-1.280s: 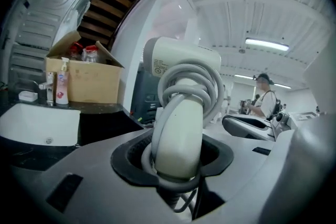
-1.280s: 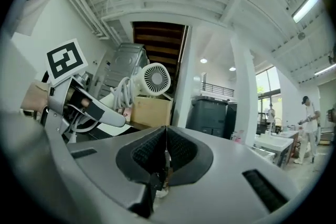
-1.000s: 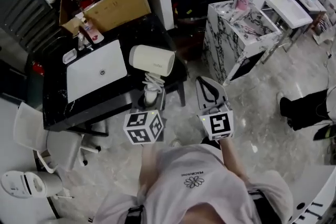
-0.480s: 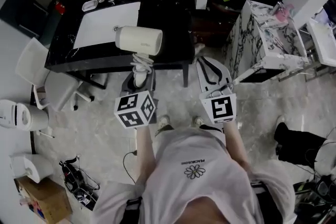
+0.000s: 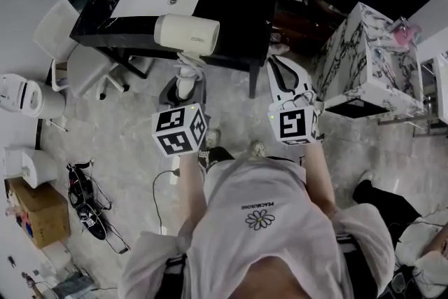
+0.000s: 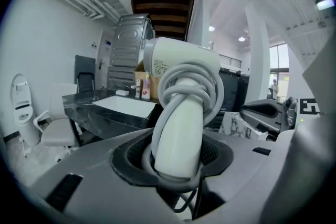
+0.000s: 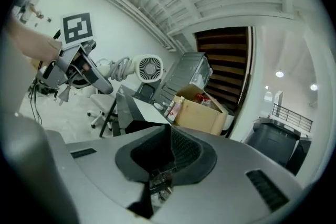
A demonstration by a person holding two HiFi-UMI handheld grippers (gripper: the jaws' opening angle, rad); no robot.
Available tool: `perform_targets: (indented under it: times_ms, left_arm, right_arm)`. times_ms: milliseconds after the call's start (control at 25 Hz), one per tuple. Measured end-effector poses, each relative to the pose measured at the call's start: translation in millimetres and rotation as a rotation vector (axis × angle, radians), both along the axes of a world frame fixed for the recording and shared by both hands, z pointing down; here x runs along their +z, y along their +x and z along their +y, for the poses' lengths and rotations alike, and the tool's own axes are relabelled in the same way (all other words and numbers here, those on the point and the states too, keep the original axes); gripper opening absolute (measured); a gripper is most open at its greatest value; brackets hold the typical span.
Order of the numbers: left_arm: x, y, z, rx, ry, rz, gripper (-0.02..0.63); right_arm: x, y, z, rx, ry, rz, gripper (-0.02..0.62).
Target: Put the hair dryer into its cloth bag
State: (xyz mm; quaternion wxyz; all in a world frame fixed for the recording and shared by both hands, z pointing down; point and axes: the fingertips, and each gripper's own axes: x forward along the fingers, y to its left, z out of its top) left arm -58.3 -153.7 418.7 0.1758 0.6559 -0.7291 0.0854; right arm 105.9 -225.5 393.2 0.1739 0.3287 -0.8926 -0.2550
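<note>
The hair dryer [image 5: 187, 35], cord coiled round its handle, is up in the air, clamped by the handle in the left gripper [image 6: 176, 164]. The right gripper [image 7: 169, 156] is closed, empty. The barrel's print is too small to read.

Bare floor [image 5: 129, 122] is lying open in the middle. Ahead, the black desk [image 5: 241, 14] is blocking the way, with the hair dryer [image 5: 185, 33] hanging over its near edge. A marble cabinet [image 5: 364, 45] is crowding the right and a white chair [image 5: 59, 28] the left.

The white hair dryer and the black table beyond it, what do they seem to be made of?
White hair dryer: probably moulded plastic with a satin finish, judging by its smooth seamless shell and soft, even highlights. Black table: glossy top with faint pale veining, perhaps polished marble or a marble-look laminate.
</note>
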Motion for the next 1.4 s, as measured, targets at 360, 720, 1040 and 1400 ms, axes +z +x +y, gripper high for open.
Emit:
perform_targets:
  times_ms: [360,720,1040,1400]
  left_arm:
    - [18,-1,8,-0.048,-0.028,0.023,0.181]
    - [27,-27,-4,0.005,-0.075,0.033,0.181]
    - [59,-30,6,-0.012,-0.118,0.101,0.181]
    - [90,-43,26,-0.066,-0.144,0.138,0.181]
  right_arm:
    - [18,-15,-7,-0.092,0.054,0.114,0.014]
    - [98,-77,-24,-0.28,0.026,0.514,0.158]
    - [160,-101,-49,-0.39,0.132,0.83,0.156]
    - [183,-121,-58,-0.421,0.162,0.959,0.1]
